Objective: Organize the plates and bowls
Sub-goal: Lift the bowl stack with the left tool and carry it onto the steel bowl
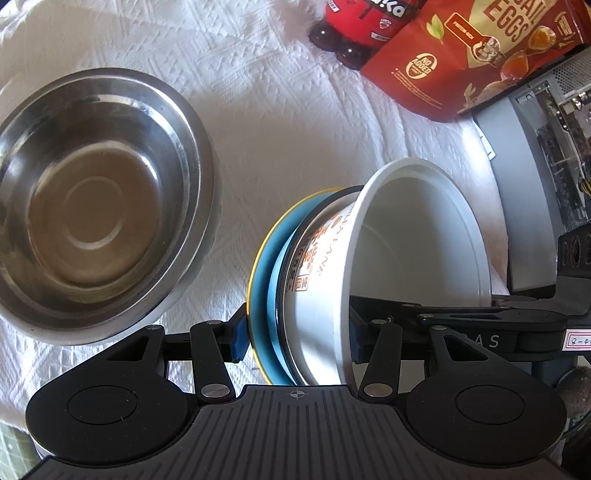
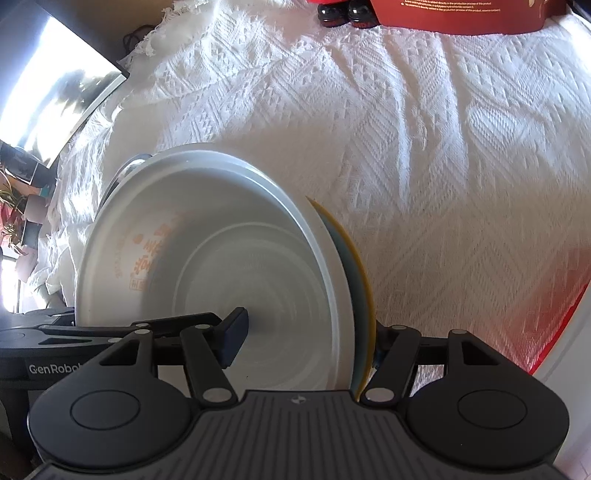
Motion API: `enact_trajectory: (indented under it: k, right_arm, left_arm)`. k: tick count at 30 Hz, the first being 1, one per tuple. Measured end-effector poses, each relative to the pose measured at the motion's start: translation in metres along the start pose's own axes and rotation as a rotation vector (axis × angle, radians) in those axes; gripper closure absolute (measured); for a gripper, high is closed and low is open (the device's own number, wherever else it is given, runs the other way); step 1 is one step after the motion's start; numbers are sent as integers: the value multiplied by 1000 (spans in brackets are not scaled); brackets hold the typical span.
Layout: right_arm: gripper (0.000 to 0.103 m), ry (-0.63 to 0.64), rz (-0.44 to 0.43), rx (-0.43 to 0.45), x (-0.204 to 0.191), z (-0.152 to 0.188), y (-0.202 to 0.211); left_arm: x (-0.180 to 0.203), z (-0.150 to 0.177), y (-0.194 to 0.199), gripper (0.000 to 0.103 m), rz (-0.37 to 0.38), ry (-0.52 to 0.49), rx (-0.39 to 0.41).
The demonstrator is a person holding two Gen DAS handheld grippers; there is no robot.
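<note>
A white paper bowl [image 1: 417,240] with orange print sits on a blue plate with a yellow rim [image 1: 262,273]; the stack is tipped on edge above the white cloth. My left gripper [image 1: 295,332] is shut on the stack, one blue pad on the plate's back, the other inside the bowl. My right gripper [image 2: 306,339] is shut on the same stack from the other side; the bowl [image 2: 207,266] and the plate's rim [image 2: 362,280] fill its view. A steel bowl [image 1: 99,206] sits upright on the cloth at the left.
A red egg packet [image 1: 476,55] and a red bottle [image 1: 354,26] lie at the far edge of the white cloth [image 1: 280,110]. A grey computer case [image 1: 535,155] stands at the right. The cloth [image 2: 443,166] stretches right of the stack.
</note>
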State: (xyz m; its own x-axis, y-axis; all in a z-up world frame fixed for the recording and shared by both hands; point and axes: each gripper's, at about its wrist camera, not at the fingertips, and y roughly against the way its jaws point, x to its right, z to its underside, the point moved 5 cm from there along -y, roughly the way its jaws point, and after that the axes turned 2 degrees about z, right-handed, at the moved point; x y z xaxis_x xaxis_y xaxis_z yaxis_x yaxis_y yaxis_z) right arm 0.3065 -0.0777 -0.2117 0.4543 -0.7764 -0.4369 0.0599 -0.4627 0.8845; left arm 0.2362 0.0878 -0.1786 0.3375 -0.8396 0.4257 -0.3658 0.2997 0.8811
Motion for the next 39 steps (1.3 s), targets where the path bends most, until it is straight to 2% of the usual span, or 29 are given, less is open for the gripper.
enact_trajectory:
  k: [10, 16, 22, 29, 34, 39]
  right_arm:
    - [40, -31, 4, -27, 1, 0, 6]
    - [40, -43, 6, 18, -7, -8, 33]
    - [40, -16, 21, 84, -35, -28, 66]
    - [39, 65, -12, 124, -97, -52, 71]
    - [39, 116, -66, 78, -144, -71, 40]
    - [39, 120, -85, 2, -177, -77, -9]
  left_arm:
    - [9, -4, 5, 50, 0, 5, -26]
    - [20, -20, 30, 50, 37, -22, 1]
    - [19, -36, 67, 50, 53, -63, 50]
    - [-30, -51, 124, 50, 11, -58, 124]
    - [-84, -62, 141, 50, -34, -12, 136]
    - [-132, -61, 131, 50, -53, 55, 114]
